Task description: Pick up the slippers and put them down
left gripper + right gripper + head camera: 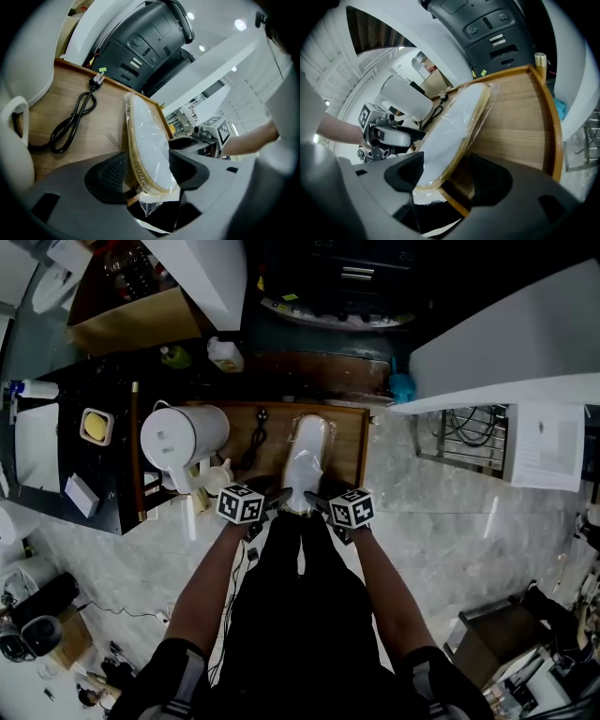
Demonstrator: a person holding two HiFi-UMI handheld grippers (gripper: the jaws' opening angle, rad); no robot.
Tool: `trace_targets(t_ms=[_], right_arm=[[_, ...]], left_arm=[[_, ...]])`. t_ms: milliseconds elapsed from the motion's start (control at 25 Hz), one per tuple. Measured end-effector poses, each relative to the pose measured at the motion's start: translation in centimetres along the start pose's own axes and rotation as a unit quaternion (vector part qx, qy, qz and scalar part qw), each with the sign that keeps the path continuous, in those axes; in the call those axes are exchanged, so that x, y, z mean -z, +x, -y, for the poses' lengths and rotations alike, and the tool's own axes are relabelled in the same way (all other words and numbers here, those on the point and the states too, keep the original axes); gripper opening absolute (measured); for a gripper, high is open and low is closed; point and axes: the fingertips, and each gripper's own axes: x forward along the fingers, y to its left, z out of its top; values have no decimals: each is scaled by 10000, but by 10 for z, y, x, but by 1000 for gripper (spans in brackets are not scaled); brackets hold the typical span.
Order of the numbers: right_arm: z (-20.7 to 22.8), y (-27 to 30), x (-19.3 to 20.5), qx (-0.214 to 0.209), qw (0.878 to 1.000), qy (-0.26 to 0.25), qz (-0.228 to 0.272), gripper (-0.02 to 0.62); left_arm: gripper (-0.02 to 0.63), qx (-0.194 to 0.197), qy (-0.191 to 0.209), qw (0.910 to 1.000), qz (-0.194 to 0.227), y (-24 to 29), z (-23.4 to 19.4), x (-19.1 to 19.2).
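Covering the near half of the head view, a pale marble floor (450, 521) runs under everything. A low wooden surface (349, 442) with a raised rim stands on it, just beyond the person's arms. At the left end of that surface is a white lidded jug (183, 439), the bulkiest thing on it, which also shows in the right gripper view (405, 98).

Right of the jug, the slippers (307, 460) lie on the wood as one bundle, white with a tan sole edge and wrapped in clear plastic. Their length runs from far to near, and the near end sticks out a little past the surface's near edge.

The left hand-held gripper (267, 505) sits at the left of that near end. Its own view shows its jaws spread wide (147, 173), with the wrapped slippers (147, 145) between them. The right hand-held gripper (317, 504) sits at the right of the same end. Its jaws are likewise wide apart (446, 178), with the slippers (454, 131) between them and bare wood (520, 117) to the right.

A coiled black cable (253, 442) with a plug lies on the wood between the jug and the slippers, seen closer in the left gripper view (70, 122).
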Motion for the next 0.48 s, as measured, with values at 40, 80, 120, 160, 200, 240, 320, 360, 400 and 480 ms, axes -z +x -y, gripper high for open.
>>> trace_targets(t_ms=[40, 80, 120, 160, 200, 240, 320, 360, 400, 480], right_arm=[[0, 2, 1, -37, 10000, 74, -5, 291], [1, 4, 2, -71, 9999, 130, -12, 291], [1, 5, 2, -97, 9998, 159, -18, 291], [0, 6, 1, -122, 9998, 167, -20, 291], [0, 6, 0, -150, 9997, 174, -19, 291], [-1, 6, -1, -176, 9997, 191, -18, 291], [1, 7, -2, -190, 9996, 223, -28, 291], [2, 8, -2, -185, 9996, 231, -36, 291], [3, 8, -3, -178, 9996, 234, -40, 291], [4, 8, -5, -169, 9996, 240, -40, 291]], left_arm=[[276, -4, -38, 10000, 3, 2, -2, -1], [278, -14, -66, 10000, -16, 3, -3, -1], [279, -32, -86, 9999, -55, 5, -6, 0], [281, -55, -106, 9999, -108, 7, -9, 2], [281, -75, -132, 9998, -164, 9, -11, 4], [281, -85, -158, 9996, -212, 10, -14, 6], [281, -89, -176, 9994, -282, 13, -17, 7], [281, -97, -173, 9993, -317, 14, -18, 7], [281, -103, -174, 9992, -354, 16, -19, 8], [281, -91, -188, 9989, -408, 19, -21, 8]])
